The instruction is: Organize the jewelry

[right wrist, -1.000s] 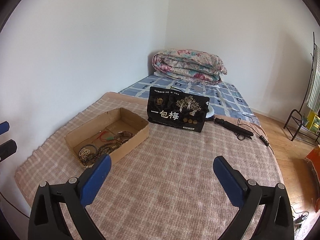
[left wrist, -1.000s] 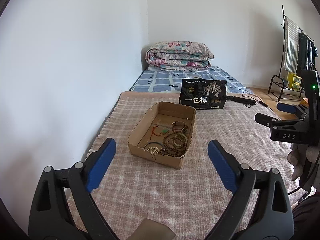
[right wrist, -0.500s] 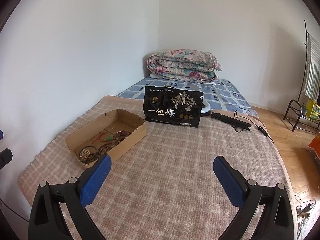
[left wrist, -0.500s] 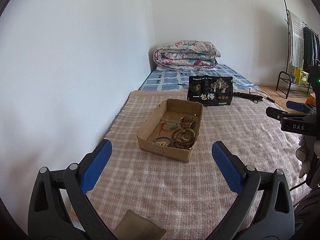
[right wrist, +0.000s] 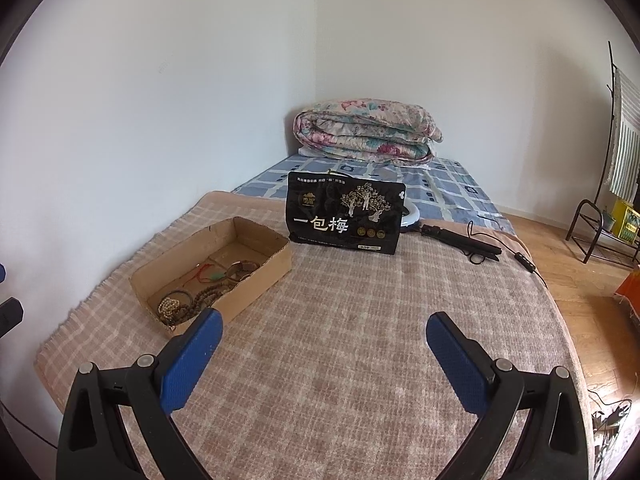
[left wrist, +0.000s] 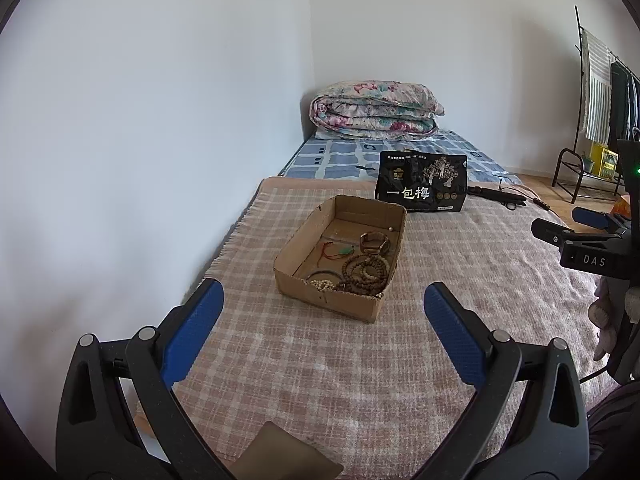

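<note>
An open cardboard box [left wrist: 292,258] sits on the pink checked blanket [left wrist: 320,360]. It holds brown bead strands [left wrist: 366,274], a pale bead bracelet [left wrist: 322,284], a red cord with a green pendant [left wrist: 340,250] and a wooden bangle [left wrist: 374,240]. My left gripper [left wrist: 324,312] is open and empty, held back from the box's near end. My right gripper [right wrist: 324,344] is open and empty, right of the box [right wrist: 260,276]; it also shows at the right edge of the left wrist view [left wrist: 576,232].
A black snack bag [right wrist: 346,212] stands behind the box. A black hair tool with cord [right wrist: 464,242] lies right of it. A folded floral quilt [right wrist: 366,132] lies on the blue sheet. The white wall runs along the left. A clothes rack [left wrist: 600,100] stands far right.
Both grippers have drawn back and risen a little from the box, which looks smaller and farther in the left view. Both stay open and empty.
</note>
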The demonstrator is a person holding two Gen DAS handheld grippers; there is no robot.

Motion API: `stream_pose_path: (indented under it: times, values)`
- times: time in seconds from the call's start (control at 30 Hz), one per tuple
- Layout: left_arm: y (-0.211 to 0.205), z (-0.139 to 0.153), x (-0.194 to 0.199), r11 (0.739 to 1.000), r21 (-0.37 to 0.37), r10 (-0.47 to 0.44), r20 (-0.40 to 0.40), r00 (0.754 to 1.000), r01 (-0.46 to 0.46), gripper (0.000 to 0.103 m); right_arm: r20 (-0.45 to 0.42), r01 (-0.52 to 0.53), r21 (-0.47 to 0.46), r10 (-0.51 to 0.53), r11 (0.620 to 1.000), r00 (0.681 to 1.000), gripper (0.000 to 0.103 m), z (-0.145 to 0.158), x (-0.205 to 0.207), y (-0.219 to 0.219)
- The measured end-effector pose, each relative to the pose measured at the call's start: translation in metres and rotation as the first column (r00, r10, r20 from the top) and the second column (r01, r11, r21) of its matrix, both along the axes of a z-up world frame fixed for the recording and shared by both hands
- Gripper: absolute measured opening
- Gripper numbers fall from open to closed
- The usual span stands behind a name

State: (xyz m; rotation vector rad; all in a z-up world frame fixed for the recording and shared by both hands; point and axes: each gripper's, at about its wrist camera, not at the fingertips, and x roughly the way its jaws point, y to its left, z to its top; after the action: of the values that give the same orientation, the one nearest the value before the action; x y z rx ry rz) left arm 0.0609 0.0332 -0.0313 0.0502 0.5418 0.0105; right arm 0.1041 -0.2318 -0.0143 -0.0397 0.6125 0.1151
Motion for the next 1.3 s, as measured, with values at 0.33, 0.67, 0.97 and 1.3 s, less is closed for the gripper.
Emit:
stream_pose_path:
  times: [0.33, 0.67, 0.97, 1.3]
  values:
    - [-0.0001, -0.0002, -0.0003, 1.000, -0.001, 0.000, -0.003, 1.000, 0.000, 0.102, 0.000, 0.000, -0.008, 0.000, 1.000, 1.000, 0.103, -0.0009, -0.0025, 0.0004]
    - [-0.0043, -0.0002, -0.0008, 1.000, 0.001, -0.006, -0.004, 1.000, 0.006, 0.102, 0.000, 0.000, -0.009, 0.000, 1.000, 1.000, 0.103, -0.0012, -0.0019, 0.0005]
    - [-0.0049, 0.0001, -0.0012, 1.000, -0.001, -0.008, -0.006, 1.000, 0.008, 0.102, 0.000, 0.001, -0.009, -0.001, 1.000, 1.000, 0.103, -0.0011, -0.0017, 0.0008]
    - [-0.0042, -0.0002, -0.0010, 1.000, 0.000, -0.008, -0.007, 1.000, 0.008, 0.102, 0.000, 0.003, -0.008, -0.003, 1.000, 1.000, 0.103, -0.0039, -0.0027, -0.0027]
